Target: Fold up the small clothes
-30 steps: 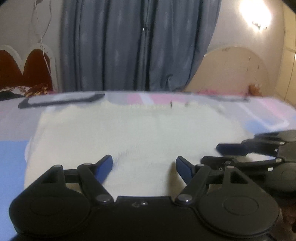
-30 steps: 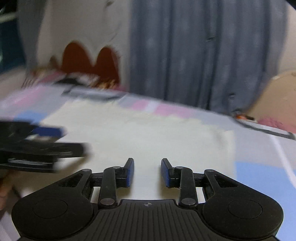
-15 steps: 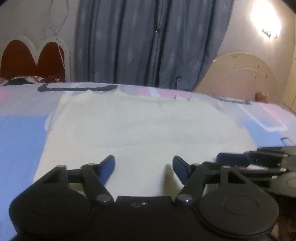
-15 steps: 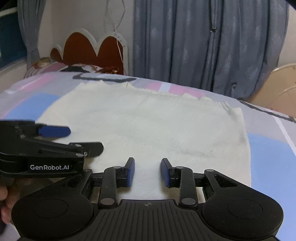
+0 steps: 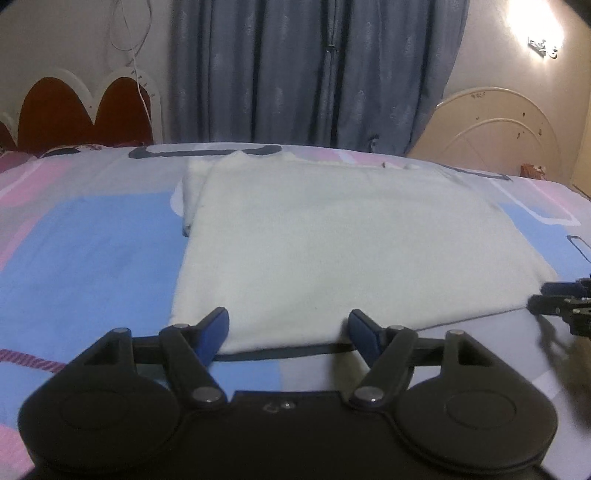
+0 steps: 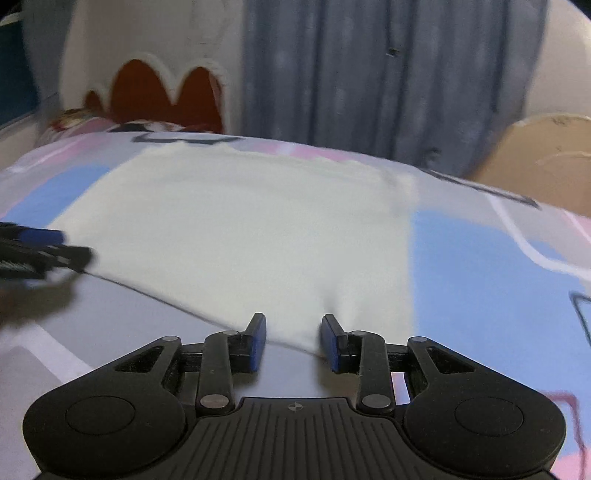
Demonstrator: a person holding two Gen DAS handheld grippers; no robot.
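left gripper [image 5: 288, 325] sits low at the near hem of the white garment [image 5: 332, 243], jaws released and spread wide, nothing between them, blue pads just at the cloth's near edge toward its left corner. right gripper [image 6: 293, 338] is at the near right corner of the same garment [image 6: 240, 221], jaws apart but narrower, the hem lying between the pads and a small pucker rising just ahead of them; not clamped yet as far as the view shows. each gripper shows at the edge of the other's view, both blurred. the garment lies flat on the bed [image 5: 92, 251], on a bedsheet with blue, pink and grey blocks, already looks folded once along its left side where a second layer peeks out. judgement: step in hand is grabbing the near hem at both corners to fold it away toward the far edge. to do it well, go low enough to catch all layers but not the sheet, close both at matching spots, lift evenly, keep the hem taut so it doesn't sag, lay it square on the far edge. risk: pinching bedsheet, or only the top layer. beyond the bed, a red scalloped headboard [image 5: 74, 110], blue curtains [image 5: 314, 70], a cream headboard [image 5: 498, 125], a wall lamp [image 5: 535, 22].
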